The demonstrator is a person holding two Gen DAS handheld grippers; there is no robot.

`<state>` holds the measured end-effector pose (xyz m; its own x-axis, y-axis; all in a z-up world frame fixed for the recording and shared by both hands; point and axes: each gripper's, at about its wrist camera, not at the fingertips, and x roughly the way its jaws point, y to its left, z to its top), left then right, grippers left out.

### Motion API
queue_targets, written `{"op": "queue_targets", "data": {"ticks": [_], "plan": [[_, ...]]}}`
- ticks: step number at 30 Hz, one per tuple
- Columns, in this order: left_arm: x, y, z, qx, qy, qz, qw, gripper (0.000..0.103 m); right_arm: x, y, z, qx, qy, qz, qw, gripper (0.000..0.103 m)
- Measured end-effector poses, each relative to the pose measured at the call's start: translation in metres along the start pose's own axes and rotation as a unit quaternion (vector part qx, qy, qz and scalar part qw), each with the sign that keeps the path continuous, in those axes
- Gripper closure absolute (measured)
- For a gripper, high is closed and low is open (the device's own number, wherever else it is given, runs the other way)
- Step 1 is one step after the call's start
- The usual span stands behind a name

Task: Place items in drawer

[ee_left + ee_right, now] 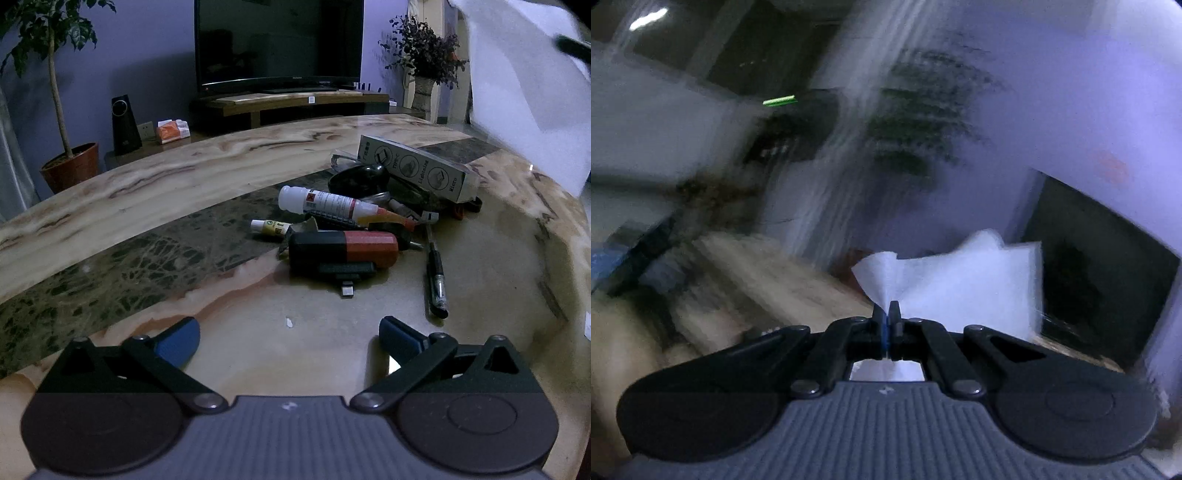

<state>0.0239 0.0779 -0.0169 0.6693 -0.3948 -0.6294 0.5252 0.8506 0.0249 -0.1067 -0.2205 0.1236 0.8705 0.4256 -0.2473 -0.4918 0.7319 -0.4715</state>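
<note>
My left gripper (290, 338) stands open low over the marble table (147, 192), nothing between its blue pads. Ahead of it lies a pile of items: a red and black tool (343, 249), a white glue bottle (325, 201), a small white tube (269, 227), a black pen (436, 275), a grey cable box (421, 166) and a dark rounded object (360, 177). My right gripper (888, 310) is shut on a white tissue (964, 284), held up in the air; the same tissue (524, 81) hangs at the left wrist view's upper right. No drawer is in view.
Beyond the table stand a TV (279, 42) on a low cabinet (295, 105), a potted tree (70, 166), a black speaker (125, 125), an orange tissue pack (173, 131) and a vase of dried flowers (424, 70). The right wrist view is blurred by motion.
</note>
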Motion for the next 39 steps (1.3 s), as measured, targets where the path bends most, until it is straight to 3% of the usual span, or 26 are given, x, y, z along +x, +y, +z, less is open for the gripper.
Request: {"op": "queue_targets", "data": {"ticks": [2, 3, 5, 15, 19, 21, 27, 30, 32, 35, 39], "plan": [[0.0, 0.0, 0.0, 0.0, 0.0, 0.0, 1.0, 0.0, 0.004, 0.033, -0.002, -0.087, 0.009, 0.06, 0.994, 0.101], [0.0, 0.0, 0.0, 0.0, 0.0, 0.0, 1.0, 0.0, 0.009, 0.045, -0.011, -0.111, 0.037, 0.064, 0.991, 0.101], [0.0, 0.0, 0.0, 0.0, 0.0, 0.0, 1.0, 0.0, 0.018, 0.055, -0.031, -0.096, 0.075, 0.075, 0.99, 0.101], [0.0, 0.0, 0.0, 0.0, 0.0, 0.0, 1.0, 0.0, 0.02, 0.05, -0.072, 0.02, 0.134, 0.104, 0.985, 0.1], [0.0, 0.0, 0.0, 0.0, 0.0, 0.0, 1.0, 0.0, 0.02, 0.041, -0.079, 0.039, 0.155, 0.075, 0.984, 0.101], [0.0, 0.0, 0.0, 0.0, 0.0, 0.0, 1.0, 0.0, 0.016, 0.046, -0.081, 0.056, 0.161, 0.048, 0.984, 0.101], [0.0, 0.0, 0.0, 0.0, 0.0, 0.0, 1.0, 0.0, -0.002, -0.011, -0.081, 0.081, 0.182, -0.067, 0.978, 0.101], [0.0, 0.0, 0.0, 0.0, 0.0, 0.0, 1.0, 0.0, -0.011, -0.035, -0.075, -0.01, 0.194, -0.137, 0.971, 0.101], [0.0, 0.0, 0.0, 0.0, 0.0, 0.0, 1.0, 0.0, -0.023, -0.06, -0.064, -0.024, 0.182, -0.192, 0.964, 0.101], [0.0, 0.0, 0.0, 0.0, 0.0, 0.0, 1.0, 0.0, -0.045, -0.1, -0.049, 0.045, 0.146, -0.255, 0.955, 0.101], [0.0, 0.0, 0.0, 0.0, 0.0, 0.0, 1.0, 0.0, -0.075, -0.14, -0.057, 0.176, 0.097, -0.316, 0.927, 0.101]]}}
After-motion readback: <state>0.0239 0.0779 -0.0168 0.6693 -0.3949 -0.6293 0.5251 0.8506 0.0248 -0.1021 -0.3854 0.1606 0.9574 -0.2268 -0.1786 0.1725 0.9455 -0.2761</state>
